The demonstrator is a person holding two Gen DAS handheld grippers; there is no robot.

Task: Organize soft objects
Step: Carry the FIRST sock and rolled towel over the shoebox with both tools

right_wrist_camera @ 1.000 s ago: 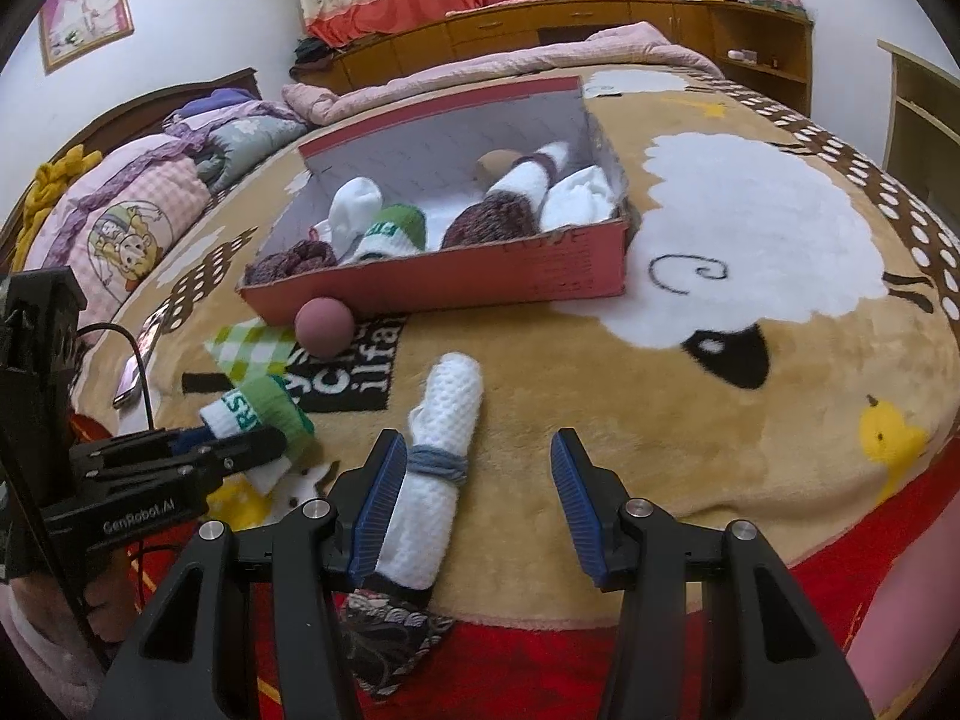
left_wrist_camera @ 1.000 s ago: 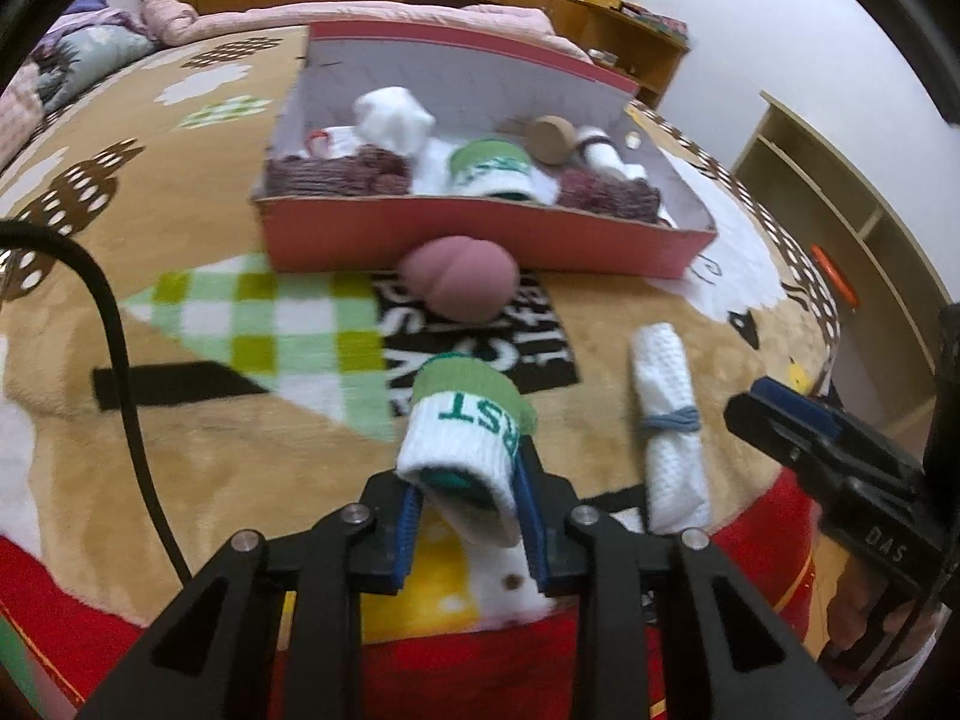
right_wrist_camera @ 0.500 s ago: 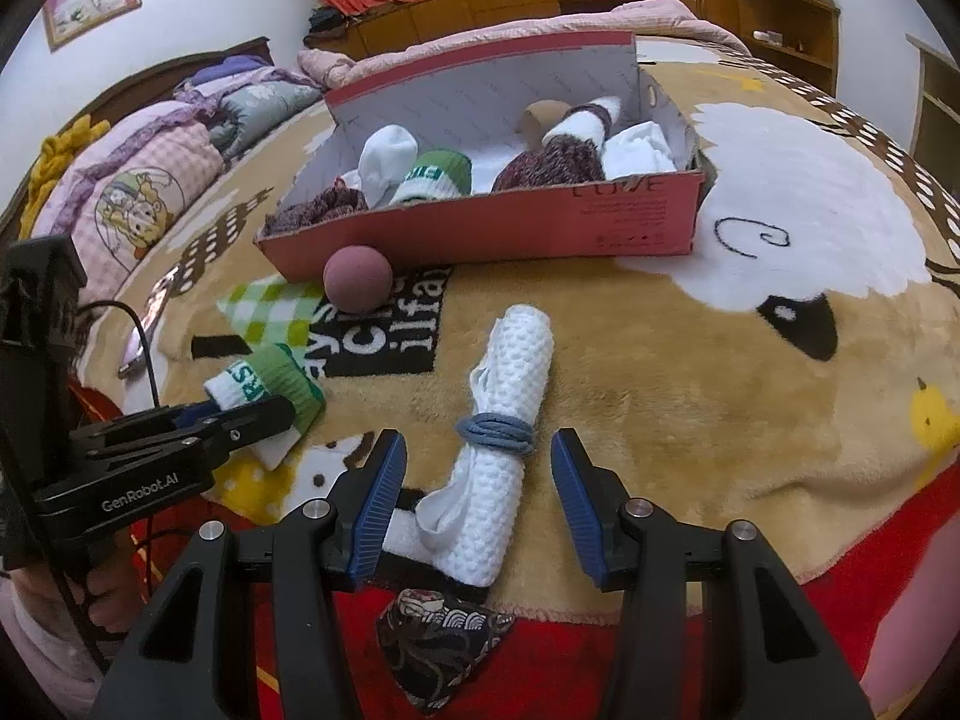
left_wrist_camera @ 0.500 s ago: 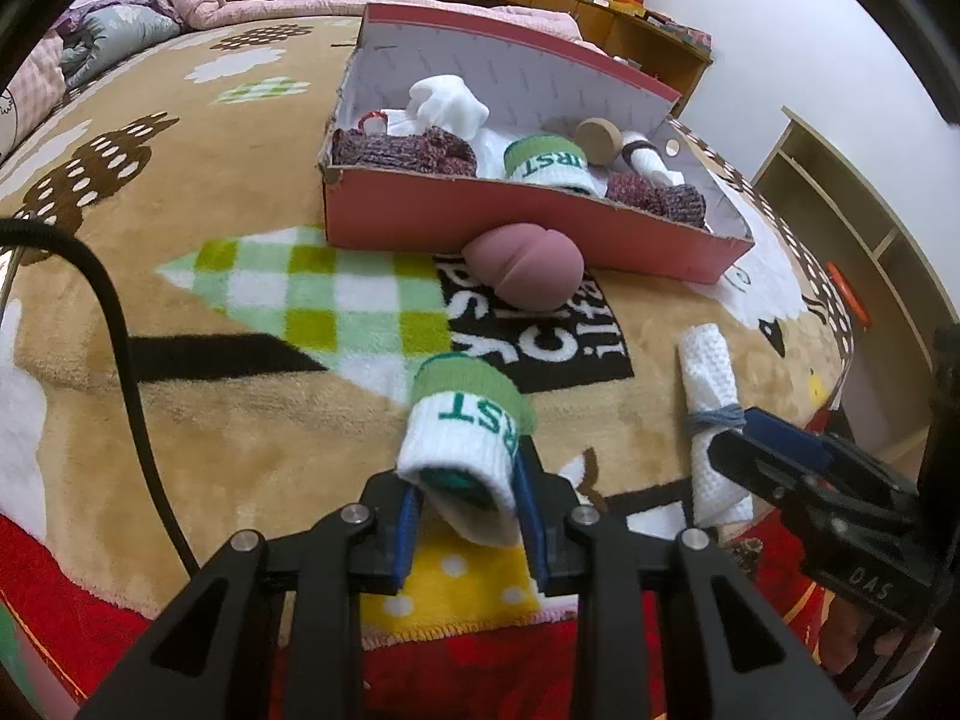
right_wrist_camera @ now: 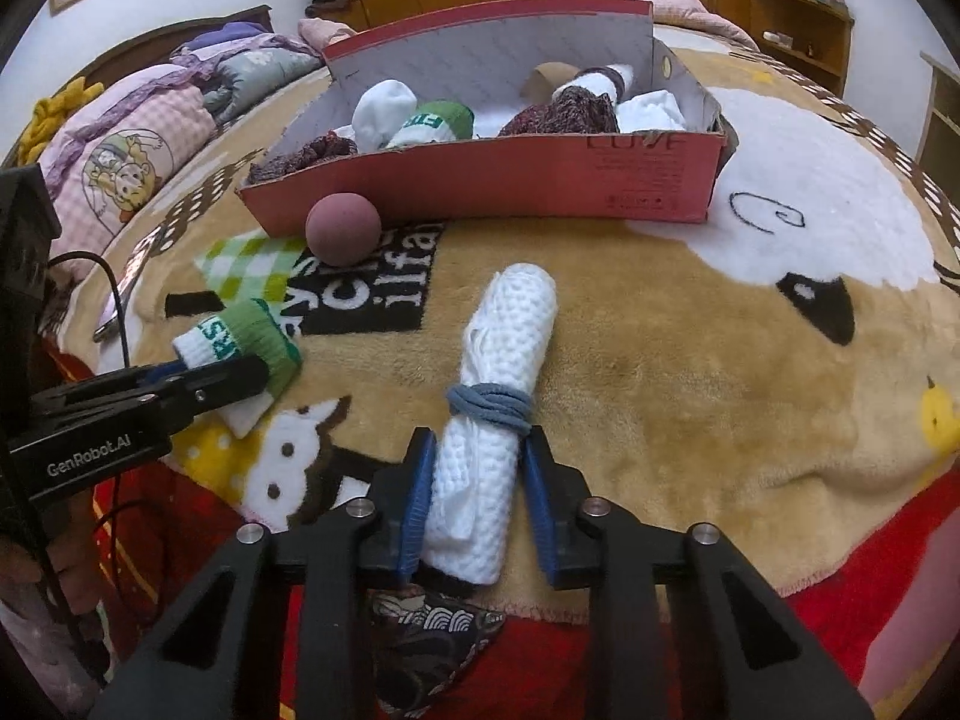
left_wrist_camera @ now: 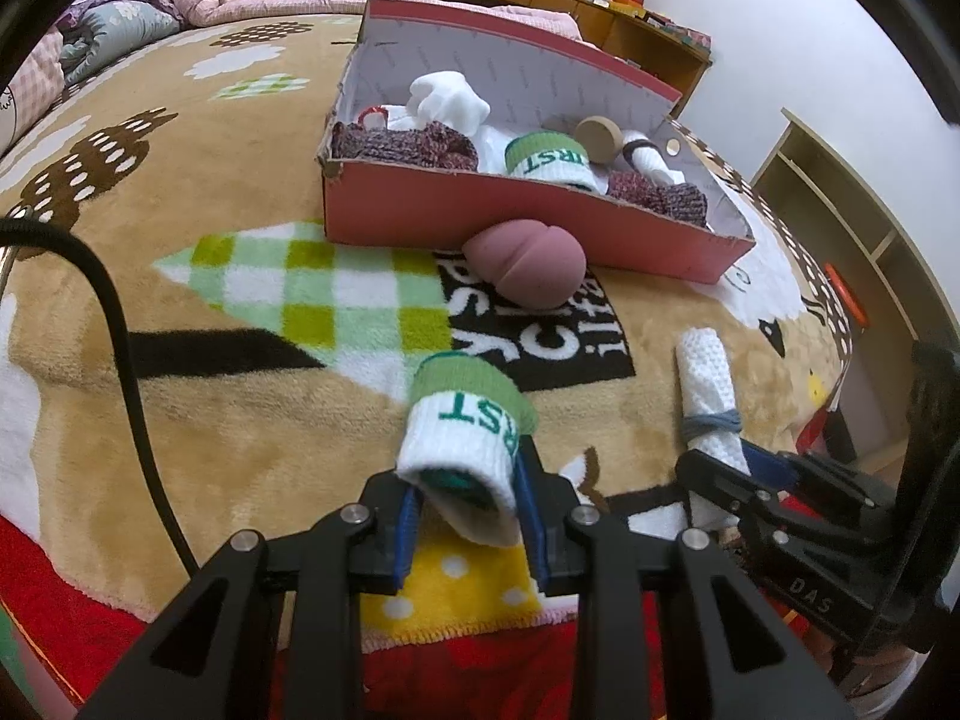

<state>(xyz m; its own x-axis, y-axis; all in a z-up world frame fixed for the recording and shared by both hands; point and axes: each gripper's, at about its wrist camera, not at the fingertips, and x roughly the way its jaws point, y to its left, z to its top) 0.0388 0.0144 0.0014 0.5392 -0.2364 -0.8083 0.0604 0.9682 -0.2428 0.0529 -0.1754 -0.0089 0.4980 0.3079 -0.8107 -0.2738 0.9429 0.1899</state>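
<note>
My left gripper [left_wrist_camera: 465, 516] is shut on a rolled white sock with a green cuff [left_wrist_camera: 468, 426], held just above the blanket; from the right wrist view the sock [right_wrist_camera: 240, 336] and that gripper [right_wrist_camera: 240, 372] are at the left. My right gripper [right_wrist_camera: 477, 480] has its jaws closing around the near end of a white waffle towel roll [right_wrist_camera: 510, 336] tied with a blue band, and the pads touch its sides. The towel [left_wrist_camera: 708, 384] lies on the blanket. A red shoebox [right_wrist_camera: 540, 174] beyond holds several rolled socks and cloths. A pink ball [right_wrist_camera: 343, 229] rests against its front wall.
A beige cartoon blanket [right_wrist_camera: 690, 360] covers the bed. Pillows and quilts [right_wrist_camera: 120, 144] are piled at the far left. A black cable [left_wrist_camera: 120, 324] crosses the left side. A dark patterned cloth [right_wrist_camera: 432, 630] lies under my right gripper. Wooden shelves [left_wrist_camera: 840, 198] stand at the right.
My right gripper moved forward and down over the towel roll, and its jaws closed from wide apart onto the roll's near end. The left gripper kept its hold on the sock.
</note>
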